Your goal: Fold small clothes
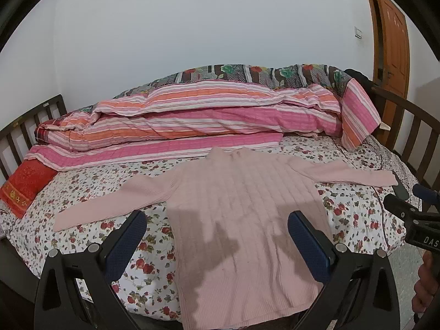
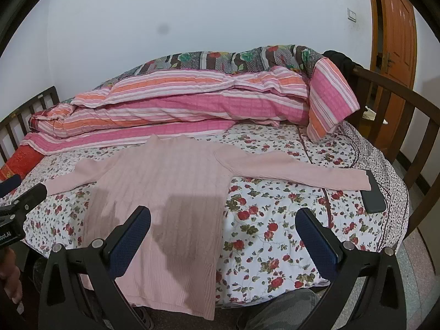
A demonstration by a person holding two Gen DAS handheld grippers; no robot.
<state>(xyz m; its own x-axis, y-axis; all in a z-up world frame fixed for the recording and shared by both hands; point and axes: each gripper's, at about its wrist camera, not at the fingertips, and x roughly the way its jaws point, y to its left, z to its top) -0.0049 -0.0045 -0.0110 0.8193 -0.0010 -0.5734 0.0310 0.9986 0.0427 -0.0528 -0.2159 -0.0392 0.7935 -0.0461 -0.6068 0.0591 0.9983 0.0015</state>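
Lay flat on floral-print bedsheet (image 1: 90, 192), sleeves spread: pale pink ribbed knit sweater (image 1: 242, 220). Hovered above, jaws wide, empty: left gripper (image 1: 217, 244), right gripper (image 2: 222, 236). Possibly phone: dark slab (image 2: 373, 192) beside cuff.

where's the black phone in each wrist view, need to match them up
Left wrist: the black phone is at the far right edge, mostly cut off by the right gripper, just past the sweater's sleeve cuff.
Right wrist: the phone lies in full view at right on the floral sheet, touching the same cuff.
Shared landmark: that sleeve cuff.
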